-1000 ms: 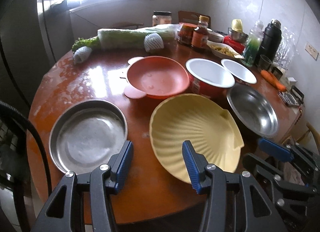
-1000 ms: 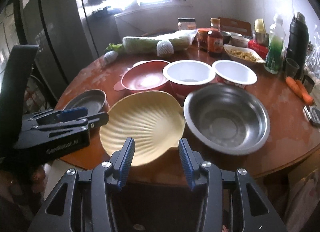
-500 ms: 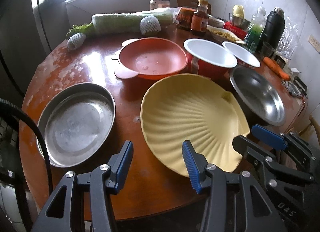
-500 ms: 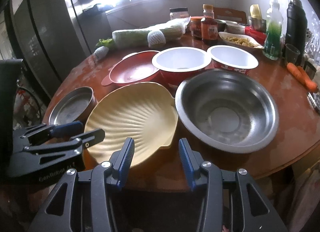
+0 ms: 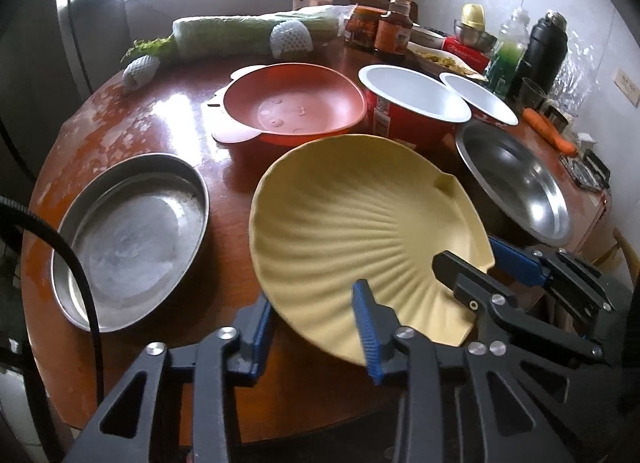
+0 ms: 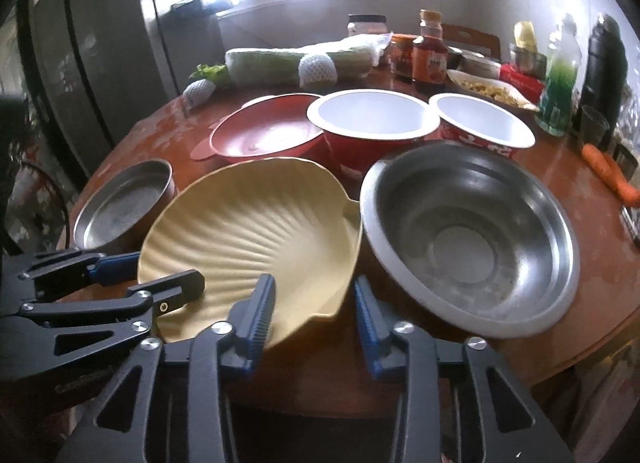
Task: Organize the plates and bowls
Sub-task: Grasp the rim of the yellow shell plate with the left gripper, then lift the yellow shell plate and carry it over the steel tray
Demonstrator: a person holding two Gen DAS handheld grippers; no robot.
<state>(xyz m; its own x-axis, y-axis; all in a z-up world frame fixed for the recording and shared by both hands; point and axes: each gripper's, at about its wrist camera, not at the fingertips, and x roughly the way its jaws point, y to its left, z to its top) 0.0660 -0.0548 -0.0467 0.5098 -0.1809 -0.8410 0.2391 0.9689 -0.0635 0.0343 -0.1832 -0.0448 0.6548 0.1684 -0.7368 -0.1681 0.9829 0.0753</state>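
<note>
The left gripper (image 5: 316,315) is closing narrowly, its jaws straddling the near rim of the pale yellow shell-shaped ribbed plate (image 5: 360,231), one finger over and one under it. The right gripper (image 6: 314,311) is closing likewise, straddling that plate's near right edge. Whether any pad is pressing yet, I cannot tell. Both are angling steeply down from the near side of the round reddish wooden table (image 5: 168,111). The plate is lying between a flat steel pan (image 5: 132,235) and a steel bowl (image 6: 468,239), its ribs fanning away from the near right edge.
</note>
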